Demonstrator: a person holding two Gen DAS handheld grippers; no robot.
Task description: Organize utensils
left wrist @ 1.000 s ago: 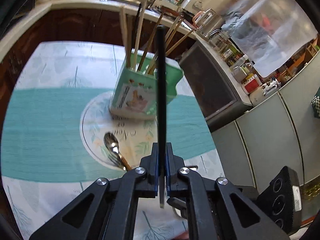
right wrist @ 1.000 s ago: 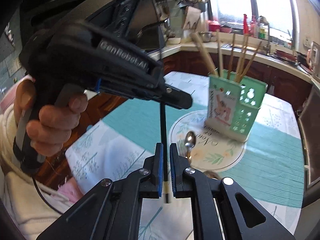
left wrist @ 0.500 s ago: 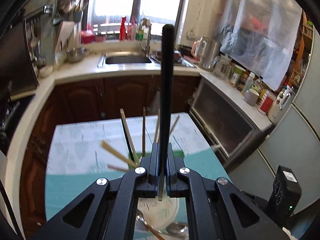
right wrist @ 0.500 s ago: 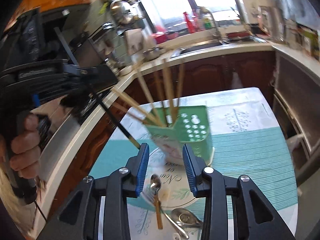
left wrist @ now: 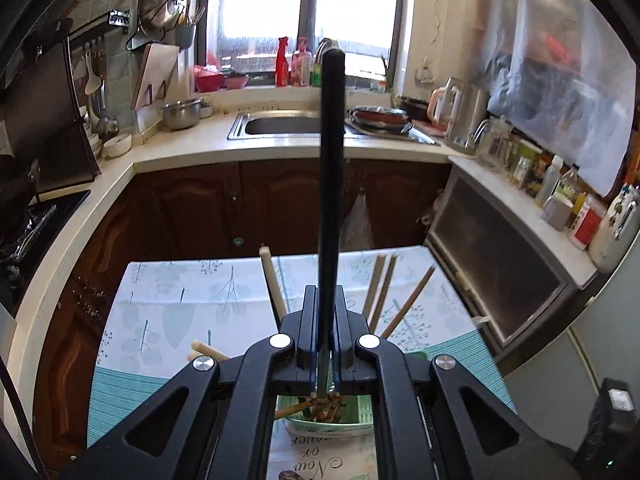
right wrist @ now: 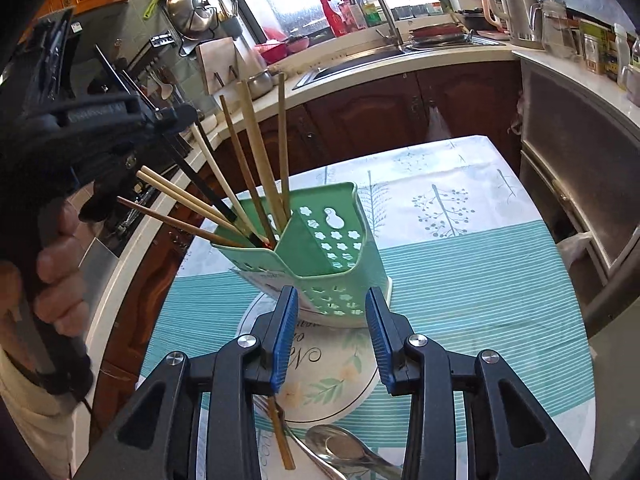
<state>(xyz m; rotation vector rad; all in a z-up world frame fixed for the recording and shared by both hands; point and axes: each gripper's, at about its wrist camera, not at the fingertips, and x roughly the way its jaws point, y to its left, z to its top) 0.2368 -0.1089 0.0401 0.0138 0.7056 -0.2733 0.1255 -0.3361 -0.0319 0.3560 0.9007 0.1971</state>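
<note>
A second ago both my sets of fingers pinched the black chopstick [left wrist: 331, 184]; now my right fingers [right wrist: 330, 334] have sprung apart and hold nothing, so the handover is done. My left fingers [left wrist: 325, 354] stay pressed tight on it, its lower tip already down inside the green holder [right wrist: 320, 248] among the wooden chopsticks [right wrist: 256, 152]. Next, I judge, comes letting go. A spoon [right wrist: 340, 450] and fork [right wrist: 276, 420] wait on the counter's leafy cloth [right wrist: 460, 264]; sink [left wrist: 284, 125] and window [left wrist: 344, 16] beyond.
</note>
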